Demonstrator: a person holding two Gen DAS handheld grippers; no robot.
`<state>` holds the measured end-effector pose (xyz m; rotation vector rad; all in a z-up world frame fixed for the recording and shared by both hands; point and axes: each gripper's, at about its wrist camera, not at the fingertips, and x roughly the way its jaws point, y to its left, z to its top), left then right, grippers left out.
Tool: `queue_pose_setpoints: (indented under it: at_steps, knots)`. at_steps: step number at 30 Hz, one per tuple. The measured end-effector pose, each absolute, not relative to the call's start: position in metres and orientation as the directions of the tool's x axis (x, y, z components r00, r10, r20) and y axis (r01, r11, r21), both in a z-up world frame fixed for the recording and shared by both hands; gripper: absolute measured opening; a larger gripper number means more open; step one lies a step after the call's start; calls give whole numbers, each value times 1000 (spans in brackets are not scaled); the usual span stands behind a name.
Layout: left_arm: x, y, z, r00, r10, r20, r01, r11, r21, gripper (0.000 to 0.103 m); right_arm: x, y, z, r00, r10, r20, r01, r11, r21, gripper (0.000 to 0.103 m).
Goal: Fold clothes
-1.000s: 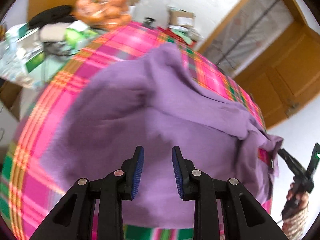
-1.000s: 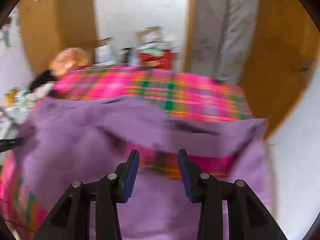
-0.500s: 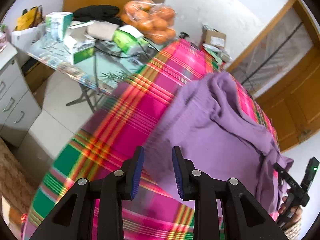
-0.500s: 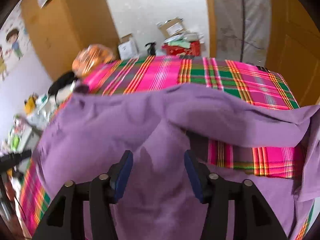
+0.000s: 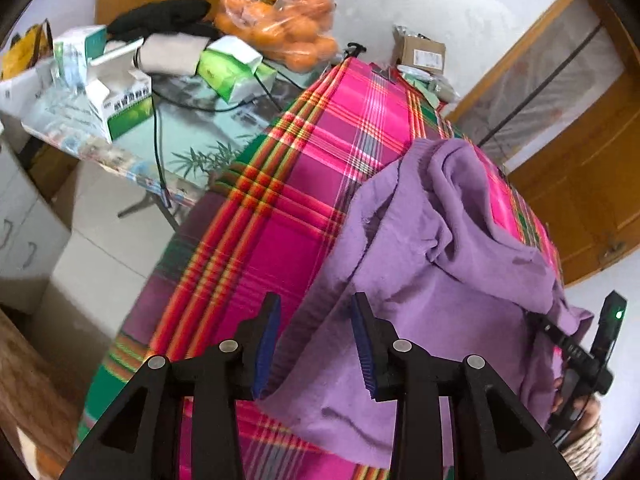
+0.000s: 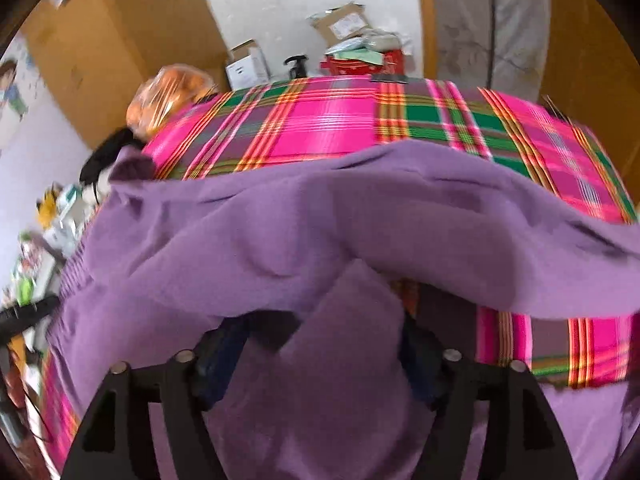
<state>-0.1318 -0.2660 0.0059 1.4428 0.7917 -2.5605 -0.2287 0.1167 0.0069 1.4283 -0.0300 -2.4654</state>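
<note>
Home room: plaid-covered bed [image 5: 304,184]; folding side table [image 5: 192,136] at ten o'clock, cluttered with bagged oranges [image 5: 280,20] and tissue boxes [image 5: 236,72]; wooden doors [image 5: 592,184] at two o'clock.

- Both views are bright with soft, even daylight and weak shadows.
- Fisheye distortion bends straight lines, with dark vignette corners.
- The right wrist view is motion-blurred; the left wrist view stays mostly sharp, softening leftward.

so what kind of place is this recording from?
Most likely a lived-in home room, not a lab. A purple garment lies on a pink plaid cloth; beside it, a cluttered side table with a bag of oranges, and wooden doors behind.
</note>
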Motion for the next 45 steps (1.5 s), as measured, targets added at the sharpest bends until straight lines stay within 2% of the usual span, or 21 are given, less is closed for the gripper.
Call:
queue_pose_setpoints:
  at_steps: [3,6,10,12,15,18,35,45]
  knots:
    - [-135,-262,5,-544,164,-823,316,-868,-382,37,-222,106,5,-477,-212,-853,284,-956,79,73]
    - [-138,-260,2,-538,159,-828,317,-872,-374,38,-220,105,3,-492,-195,-849,279,-958,59,71]
    - [-140,-256,-2,-524,152,-838,314,-881,-355,40,-221,102,3,-512,-160,-844,266,-964,22,61]
    - [-140,-253,-2,-520,140,-843,305,-891,-336,40,-217,102,4,-523,-174,-835,287,-958,20,44]
    - [-139,-250,-2,-515,124,-848,302,-900,-315,40,-212,99,5,-525,-182,-832,308,-951,14,26]
    - [-137,-248,-2,-515,120,-849,301,-901,-311,40,-205,98,6,-528,-187,-828,323,-946,8,14]
    - [-100,-234,-1,-483,194,-854,270,-895,-356,40,-147,133,26,-524,-250,-814,322,-943,83,10]
    - [-63,-217,-4,-452,269,-851,246,-879,-408,40,-105,168,33,-533,-224,-816,275,-958,83,10]
